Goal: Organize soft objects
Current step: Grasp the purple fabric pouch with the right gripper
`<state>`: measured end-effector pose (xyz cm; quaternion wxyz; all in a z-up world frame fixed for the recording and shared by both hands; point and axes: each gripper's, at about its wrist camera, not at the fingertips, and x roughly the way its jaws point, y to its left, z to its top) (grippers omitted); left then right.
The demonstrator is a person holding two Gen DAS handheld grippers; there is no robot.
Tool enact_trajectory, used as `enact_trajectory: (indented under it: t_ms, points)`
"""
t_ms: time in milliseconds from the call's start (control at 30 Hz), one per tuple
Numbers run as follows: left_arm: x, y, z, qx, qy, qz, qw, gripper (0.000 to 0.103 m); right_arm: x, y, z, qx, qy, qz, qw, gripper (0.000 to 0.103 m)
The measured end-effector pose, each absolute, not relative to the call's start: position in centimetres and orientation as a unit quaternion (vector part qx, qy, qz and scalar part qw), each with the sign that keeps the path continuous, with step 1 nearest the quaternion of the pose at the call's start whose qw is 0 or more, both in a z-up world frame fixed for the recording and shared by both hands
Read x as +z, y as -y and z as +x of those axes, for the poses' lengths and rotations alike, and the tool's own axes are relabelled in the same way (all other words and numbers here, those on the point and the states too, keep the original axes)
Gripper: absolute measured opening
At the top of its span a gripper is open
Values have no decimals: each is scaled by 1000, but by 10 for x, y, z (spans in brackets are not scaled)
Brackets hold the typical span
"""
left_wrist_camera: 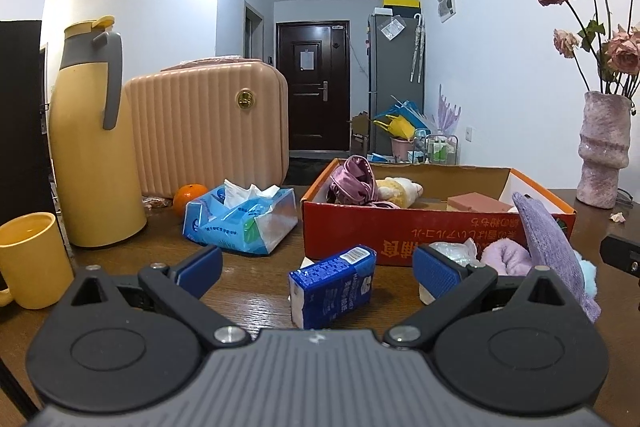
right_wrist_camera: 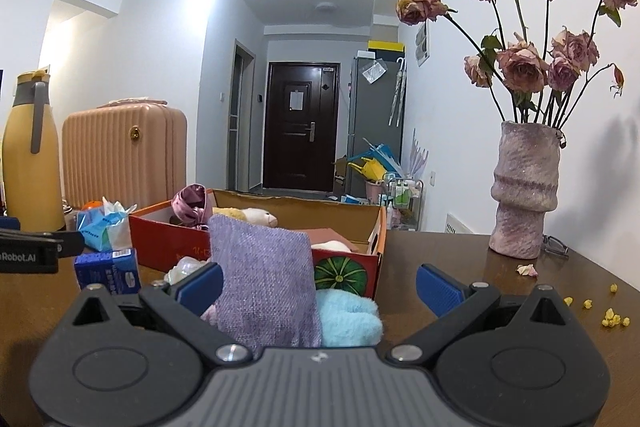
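Note:
An orange cardboard box (left_wrist_camera: 400, 227) on the wooden table holds a purple satin scrunchie (left_wrist_camera: 354, 181), a yellow-white plush toy (left_wrist_camera: 398, 189) and a pink sponge (left_wrist_camera: 478, 203). In front of it lie a purple knitted cloth (right_wrist_camera: 264, 287), a light blue fluffy item (right_wrist_camera: 348, 319), a pale pink fluffy item (left_wrist_camera: 506, 257) and a blue pocket tissue pack (left_wrist_camera: 334, 285). My left gripper (left_wrist_camera: 318, 273) is open with the tissue pack between its fingers. My right gripper (right_wrist_camera: 320, 291) is open around the purple cloth and blue fluffy item.
A soft tissue pack (left_wrist_camera: 240, 219), an orange (left_wrist_camera: 188, 197), a yellow thermos (left_wrist_camera: 90, 139), a yellow mug (left_wrist_camera: 30, 259) and a pink case (left_wrist_camera: 208, 131) stand at the left. A vase of dried roses (right_wrist_camera: 524, 191) stands right, with petals (right_wrist_camera: 612, 317) scattered nearby.

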<state>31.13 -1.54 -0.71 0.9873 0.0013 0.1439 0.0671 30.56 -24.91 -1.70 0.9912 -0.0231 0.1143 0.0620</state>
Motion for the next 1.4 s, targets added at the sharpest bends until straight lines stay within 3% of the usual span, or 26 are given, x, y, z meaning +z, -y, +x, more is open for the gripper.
enact_trajectory:
  t_ms: [467,700,867,900,933,1400]
  points:
    - [-10,11,316,53,-161,-3,985,103,-33,235,334,122,-190,-19,974,99]
    - [-10,7,317,57,-163,-4,985,103,-42,241,357,128,-245,3,961,82]
    - [-12,3,319,59,-168,-5,984,103,-46,243,366,146,-261,12,954,53]
    - [-12,3,319,59,-169,-6,984,103,-45,243,367,148,-260,12,954,41]
    - [-12,2,319,60,-170,-6,984,103,-45,243,366,154,-258,16,954,36]
    - [-14,-1,325,58,-184,-10,981,103,-25,263,346,113,-178,46,977,31]
